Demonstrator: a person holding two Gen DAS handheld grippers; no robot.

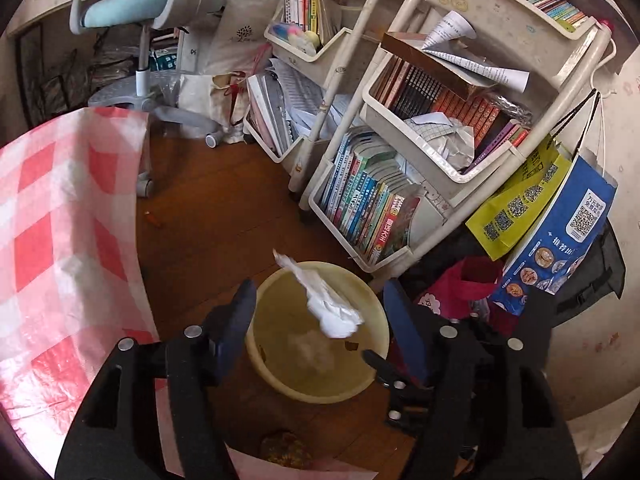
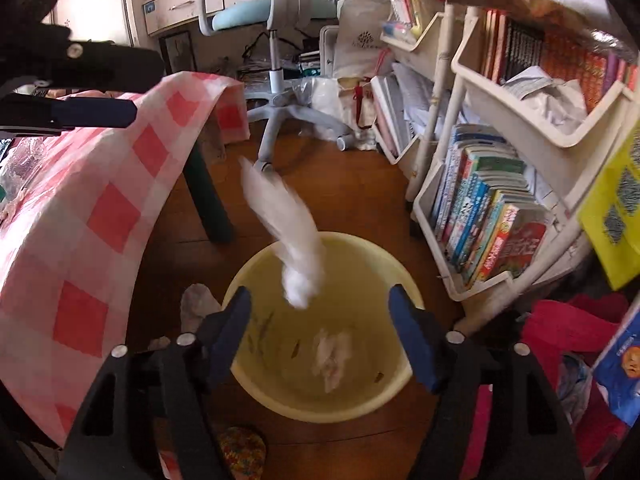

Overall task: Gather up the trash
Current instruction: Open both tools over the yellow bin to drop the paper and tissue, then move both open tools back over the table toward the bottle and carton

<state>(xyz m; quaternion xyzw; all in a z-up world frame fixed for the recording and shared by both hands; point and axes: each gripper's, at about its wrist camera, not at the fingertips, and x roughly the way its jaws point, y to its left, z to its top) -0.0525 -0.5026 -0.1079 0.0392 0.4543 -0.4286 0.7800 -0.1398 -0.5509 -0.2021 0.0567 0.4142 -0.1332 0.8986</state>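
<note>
A yellow plastic bin (image 1: 264, 364) (image 2: 248, 376) stands on the wooden floor below both grippers. A white crumpled tissue (image 1: 328, 304) (image 2: 288, 232) is in mid-air above the bin, blurred in the right wrist view, held by neither gripper. Another crumpled tissue (image 2: 332, 352) (image 1: 312, 348) lies at the bin's bottom. My left gripper (image 1: 320, 304) is open above the bin. My right gripper (image 2: 320, 308) is open above the bin's rim. The left gripper also shows at the upper left of the right wrist view (image 2: 80, 96).
A table with a red-and-white checked cloth (image 1: 52, 216) (image 2: 80, 240) is on the left. White shelf carts full of books (image 1: 384, 184) (image 2: 500, 208) stand on the right. A desk chair (image 2: 276, 40) is behind. Bags (image 1: 552, 236) and red fabric (image 2: 568, 332) lie at right.
</note>
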